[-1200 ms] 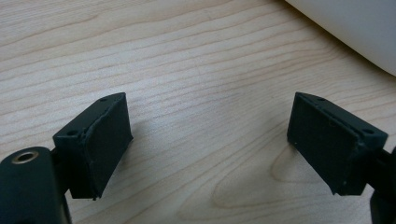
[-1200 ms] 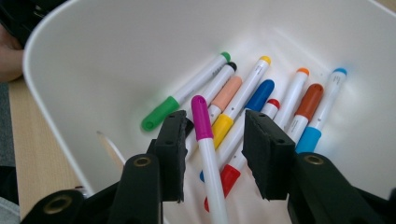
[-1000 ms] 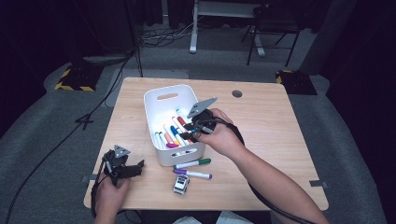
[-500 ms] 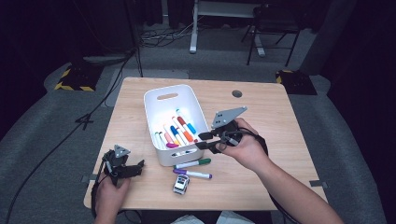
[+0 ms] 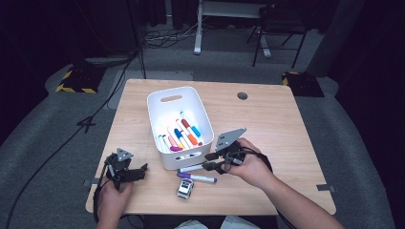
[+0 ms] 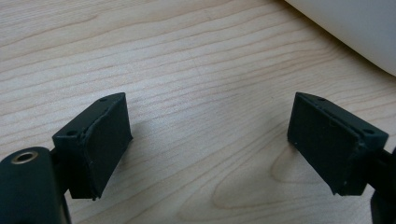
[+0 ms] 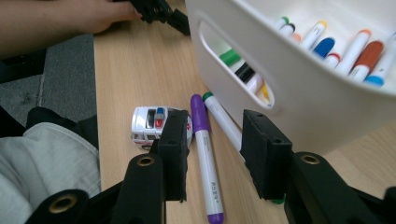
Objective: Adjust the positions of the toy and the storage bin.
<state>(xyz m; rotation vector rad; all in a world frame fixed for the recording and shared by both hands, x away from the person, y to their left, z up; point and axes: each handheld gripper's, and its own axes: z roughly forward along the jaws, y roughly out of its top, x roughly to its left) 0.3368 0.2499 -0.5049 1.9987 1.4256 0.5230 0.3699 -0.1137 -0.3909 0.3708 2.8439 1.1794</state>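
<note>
Dark flooring surrounded the wooden table, where a white bin already held several markers; two more lay just in front of it, the purple marker and the green-capped marker, a toy car beside them. Aimed low along the tabletop, the right gripper had just widened its jaws a little, empty, framing both markers, likely to lift one into the bin; the left gripper rested gaping and empty, apparently idle.
</note>
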